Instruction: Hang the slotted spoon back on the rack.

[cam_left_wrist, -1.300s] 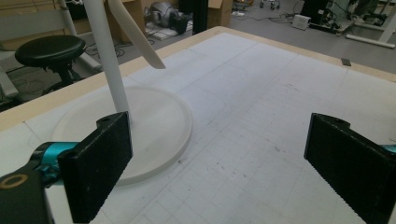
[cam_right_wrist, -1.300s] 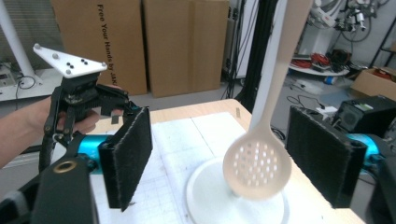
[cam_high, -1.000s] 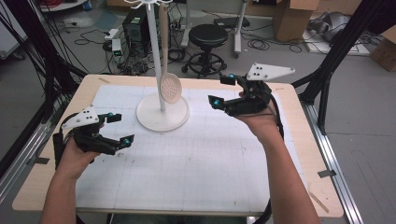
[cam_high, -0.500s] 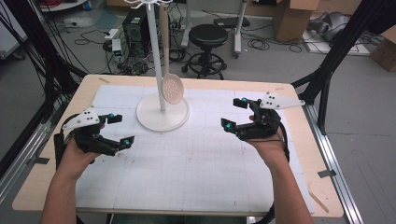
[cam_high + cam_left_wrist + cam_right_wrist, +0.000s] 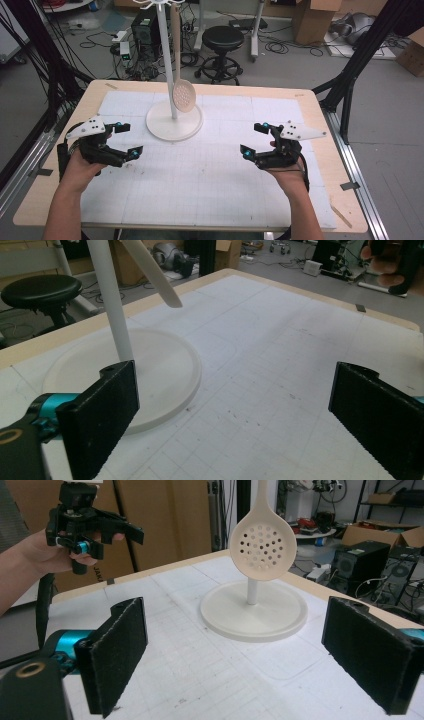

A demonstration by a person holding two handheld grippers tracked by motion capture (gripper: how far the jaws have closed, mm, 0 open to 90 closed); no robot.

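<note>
Your wooden worktop (image 5: pixel 320 150) carries a white gridded mat (image 5: pixel 210 175), and toward its far side, left of centre, stands the white hanging stand with its round disc base (image 5: pixel 173 122) and upright pole. From the top of that stand hangs the cream perforated skimmer spoon (image 5: pixel 183 95), bowl downward, clear of the base and just beside the pole.

Your left tongs (image 5: pixel 127 139) hover near the base on its left side, released, with nothing between the jaws. Your right tongs (image 5: pixel 253 140) sit well apart from the stand on the right, likewise spread wide and empty; in the right gripper view the spoon's holed bowl (image 5: pixel 261 543) faces them squarely.

If the spoon is what you're after, I'd bring the right tongs in level and take the flat handle above the bowl rather than the rounded bowl itself. Close gently so it doesn't swing, then lift upward to free it from the hook before pulling away.
</note>
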